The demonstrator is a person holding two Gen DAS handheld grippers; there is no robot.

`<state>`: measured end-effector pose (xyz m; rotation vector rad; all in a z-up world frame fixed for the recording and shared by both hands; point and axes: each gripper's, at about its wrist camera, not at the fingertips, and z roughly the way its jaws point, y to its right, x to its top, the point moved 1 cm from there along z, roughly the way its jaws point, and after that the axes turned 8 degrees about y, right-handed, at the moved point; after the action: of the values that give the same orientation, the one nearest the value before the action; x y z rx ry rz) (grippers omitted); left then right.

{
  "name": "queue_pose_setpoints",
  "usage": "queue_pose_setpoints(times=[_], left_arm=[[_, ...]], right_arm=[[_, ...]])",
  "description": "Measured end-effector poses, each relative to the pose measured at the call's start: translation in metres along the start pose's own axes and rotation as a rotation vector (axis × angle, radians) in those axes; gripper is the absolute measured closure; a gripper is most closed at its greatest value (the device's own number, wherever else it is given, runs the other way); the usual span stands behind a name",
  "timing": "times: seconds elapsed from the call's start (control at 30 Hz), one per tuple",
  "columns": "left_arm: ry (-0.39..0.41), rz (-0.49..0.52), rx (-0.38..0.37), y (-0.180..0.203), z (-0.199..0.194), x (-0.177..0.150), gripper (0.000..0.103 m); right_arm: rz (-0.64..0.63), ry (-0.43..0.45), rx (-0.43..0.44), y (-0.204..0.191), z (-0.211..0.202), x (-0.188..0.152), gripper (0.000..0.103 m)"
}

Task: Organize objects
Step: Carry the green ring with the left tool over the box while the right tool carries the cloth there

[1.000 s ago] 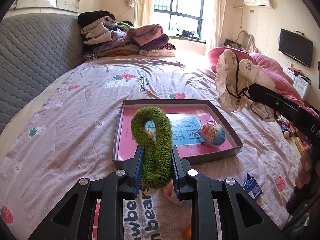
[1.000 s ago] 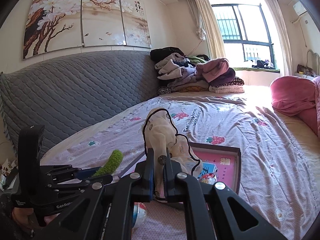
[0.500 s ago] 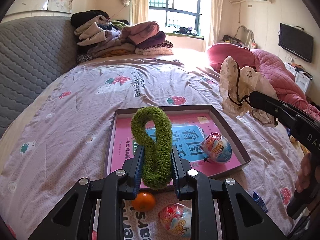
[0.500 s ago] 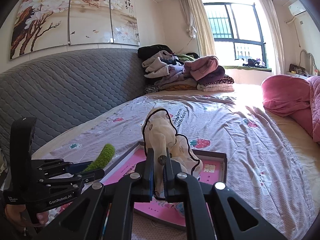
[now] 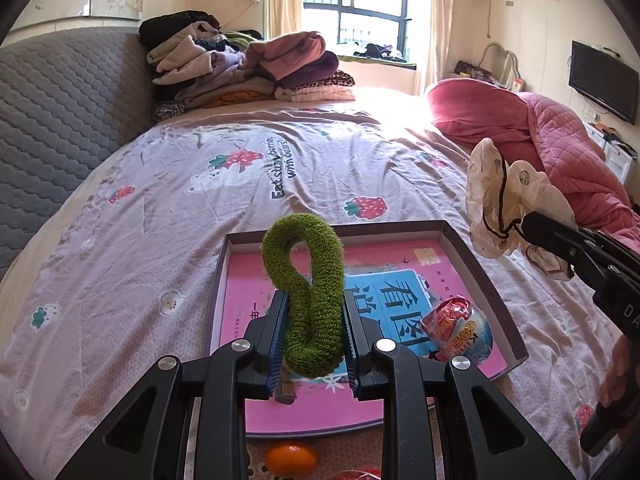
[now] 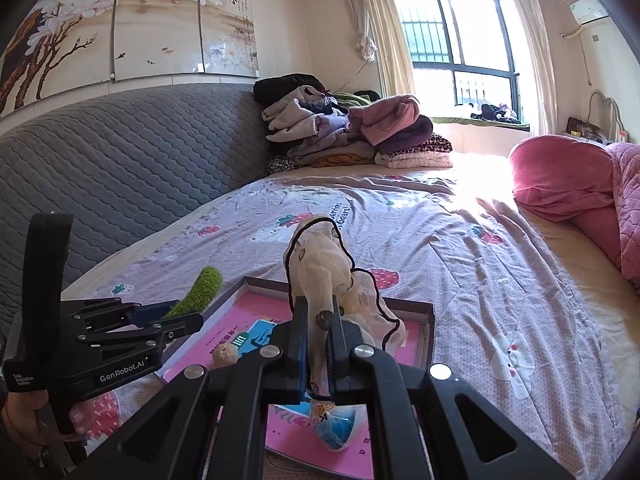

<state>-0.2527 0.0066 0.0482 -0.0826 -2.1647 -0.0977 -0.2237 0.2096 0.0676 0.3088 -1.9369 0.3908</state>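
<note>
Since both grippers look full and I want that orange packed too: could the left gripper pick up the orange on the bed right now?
Probably not. The left gripper is shut on the green fuzzy loop, so its jaws are occupied. The orange lies just under it on the bedsheet, outside the tray; it would need to drop the loop first.

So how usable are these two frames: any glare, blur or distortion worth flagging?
Left wrist view: sharp, the green scrunchie in the left tool is crisp; sunlight blows out the bedsheet below the window; fisheye bends the headboard. Right wrist view: window overexposed, glare on the sheet beside the pink pillow; the cream fabric stays clear.
</note>
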Motion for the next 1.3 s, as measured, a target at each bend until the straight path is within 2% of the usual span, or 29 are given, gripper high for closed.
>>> queue_pose_setpoints(times=[0.33,0.63,0.83,0.97,1.3], left_arm=[[-0.059,0.022,0.038,-0.004,0.038,0.007,0.077],[-0.171,0.002,0.056,-0.011,0.076,0.004,0.077],[-0.203,-0.014,0.064,-0.016,0.095,0.0,0.077],[-0.221,0.015,0.084,-0.013,0.104,-0.006,0.077],[-0.271,0.005,0.074,-0.009,0.119,-0.015,0.077]], right_arm=[[0.038,-0.1,-0.027,0.026,0.039,-0.012,0.096],[0.023,-0.16,-0.048,0.034,0.065,-0.022,0.096],[0.017,-0.217,-0.069,0.043,0.083,-0.03,0.096],[0.007,-0.264,-0.075,0.045,0.094,-0.04,0.096],[0.031,-0.316,-0.071,0.049,0.107,-0.05,0.096]])
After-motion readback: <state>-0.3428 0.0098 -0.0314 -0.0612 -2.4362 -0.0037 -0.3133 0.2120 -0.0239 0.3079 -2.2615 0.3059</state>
